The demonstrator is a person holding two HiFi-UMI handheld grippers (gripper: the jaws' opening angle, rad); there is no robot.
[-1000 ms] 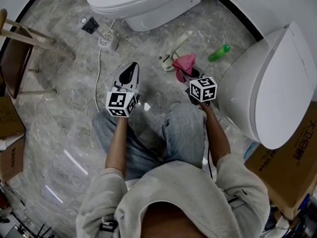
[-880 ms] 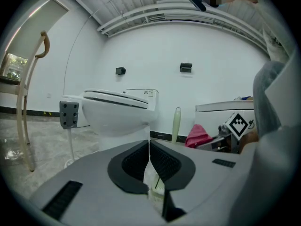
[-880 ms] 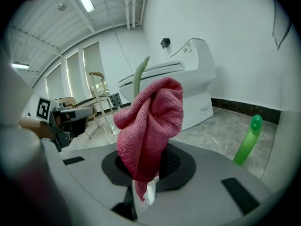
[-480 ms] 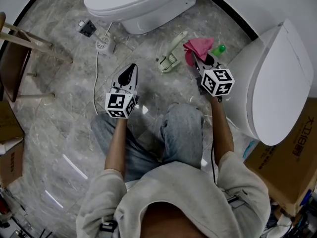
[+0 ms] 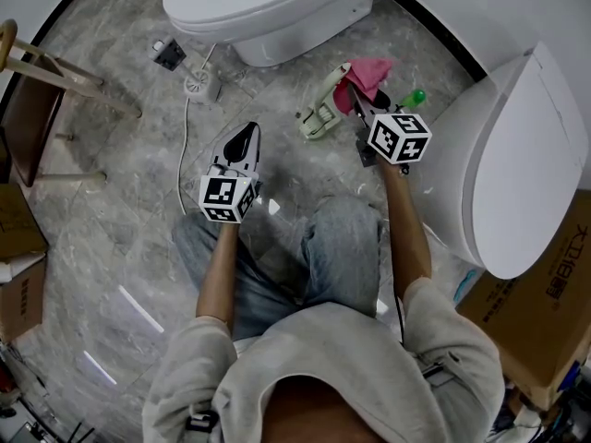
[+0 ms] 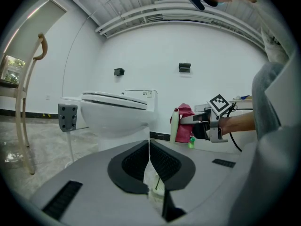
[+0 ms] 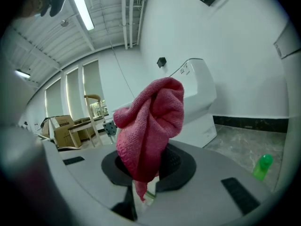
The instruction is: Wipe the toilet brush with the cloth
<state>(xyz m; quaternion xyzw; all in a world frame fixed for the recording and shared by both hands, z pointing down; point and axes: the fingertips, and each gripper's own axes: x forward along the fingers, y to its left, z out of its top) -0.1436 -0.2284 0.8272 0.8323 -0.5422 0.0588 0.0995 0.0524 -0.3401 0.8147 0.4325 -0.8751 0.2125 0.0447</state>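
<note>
The toilet brush (image 5: 320, 115) lies on the grey floor (image 5: 138, 155) ahead of your knees, with the pink cloth (image 5: 367, 75), clamped tightly in your right gripper (image 5: 355, 95), just beside its handle, while your left gripper (image 5: 246, 132), well apart, has its jaws pressed together on nothing.

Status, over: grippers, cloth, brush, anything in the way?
Left gripper shut, empty, off to the side. Right gripper shut on cloth, cloth at the brush handle. Green bottle nearby, not blocking.
</note>
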